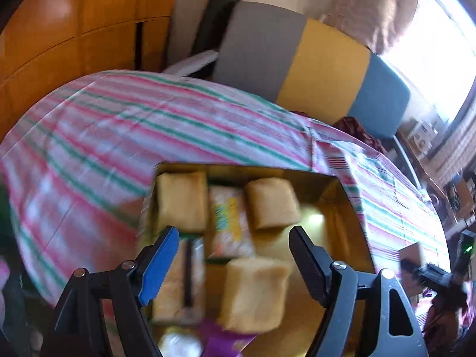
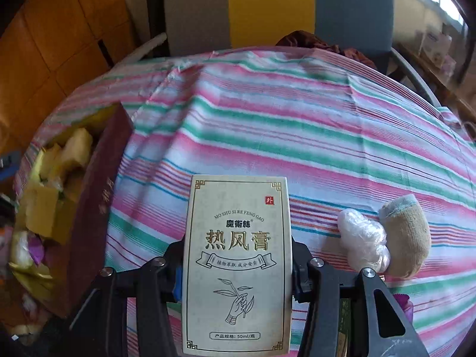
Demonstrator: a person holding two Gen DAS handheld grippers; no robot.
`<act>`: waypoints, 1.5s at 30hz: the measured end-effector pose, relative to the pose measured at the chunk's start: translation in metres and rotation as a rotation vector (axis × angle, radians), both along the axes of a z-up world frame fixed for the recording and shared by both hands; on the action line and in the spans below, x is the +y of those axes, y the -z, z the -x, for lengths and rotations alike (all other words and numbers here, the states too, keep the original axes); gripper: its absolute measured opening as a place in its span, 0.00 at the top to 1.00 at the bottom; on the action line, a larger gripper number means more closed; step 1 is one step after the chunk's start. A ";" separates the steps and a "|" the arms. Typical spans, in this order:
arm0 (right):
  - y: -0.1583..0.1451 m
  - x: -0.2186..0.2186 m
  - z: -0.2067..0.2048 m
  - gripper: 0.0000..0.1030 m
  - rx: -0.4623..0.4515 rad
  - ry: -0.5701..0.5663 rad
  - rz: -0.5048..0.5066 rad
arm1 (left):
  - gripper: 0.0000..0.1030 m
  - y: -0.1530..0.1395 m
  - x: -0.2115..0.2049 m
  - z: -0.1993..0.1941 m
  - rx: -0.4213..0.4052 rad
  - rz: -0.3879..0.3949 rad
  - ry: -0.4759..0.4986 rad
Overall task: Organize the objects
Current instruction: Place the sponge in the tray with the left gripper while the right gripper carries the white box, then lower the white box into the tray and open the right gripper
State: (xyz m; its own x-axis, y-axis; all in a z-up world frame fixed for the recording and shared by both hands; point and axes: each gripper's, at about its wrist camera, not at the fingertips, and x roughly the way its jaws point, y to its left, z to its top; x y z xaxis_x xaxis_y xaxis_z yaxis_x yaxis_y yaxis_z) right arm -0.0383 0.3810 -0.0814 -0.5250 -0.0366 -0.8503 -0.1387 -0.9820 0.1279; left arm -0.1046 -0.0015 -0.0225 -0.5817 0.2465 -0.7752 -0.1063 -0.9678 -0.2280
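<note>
In the left wrist view an open box with a gold lining sits on the striped cloth. It holds several beige packets and a printed pack. My left gripper hangs open just above them, with nothing between its fingers. In the right wrist view my right gripper is shut on a tall cream carton with gold Chinese lettering, held upright over the cloth. The same box, dark red outside, stands to the left of the carton with yellow packets inside.
A clear plastic bundle and a beige rolled cloth lie right of the carton. A chair with a grey, yellow and blue back stands behind the table. Wooden cupboards are at the left. A purple wrapper lies at the box's near edge.
</note>
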 end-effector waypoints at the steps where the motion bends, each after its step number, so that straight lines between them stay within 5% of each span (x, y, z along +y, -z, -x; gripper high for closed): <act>1: -0.007 -0.002 0.000 0.50 0.015 0.004 0.023 | 0.26 0.002 -0.006 -0.004 -0.001 0.002 -0.010; 11: -0.064 -0.146 0.032 0.50 0.095 -0.256 0.118 | 0.34 0.009 -0.050 -0.036 0.013 -0.039 -0.070; 20: -0.001 -0.226 0.103 0.49 -0.110 -0.247 0.118 | 0.34 0.019 -0.054 -0.044 0.011 -0.037 -0.061; 32: 0.009 -0.222 0.097 0.25 -0.062 -0.208 0.273 | 0.34 0.020 -0.056 -0.049 0.023 -0.024 -0.069; 45: -0.023 -0.198 0.050 0.10 0.069 -0.224 0.167 | 0.33 0.000 -0.032 -0.067 0.100 0.084 -0.030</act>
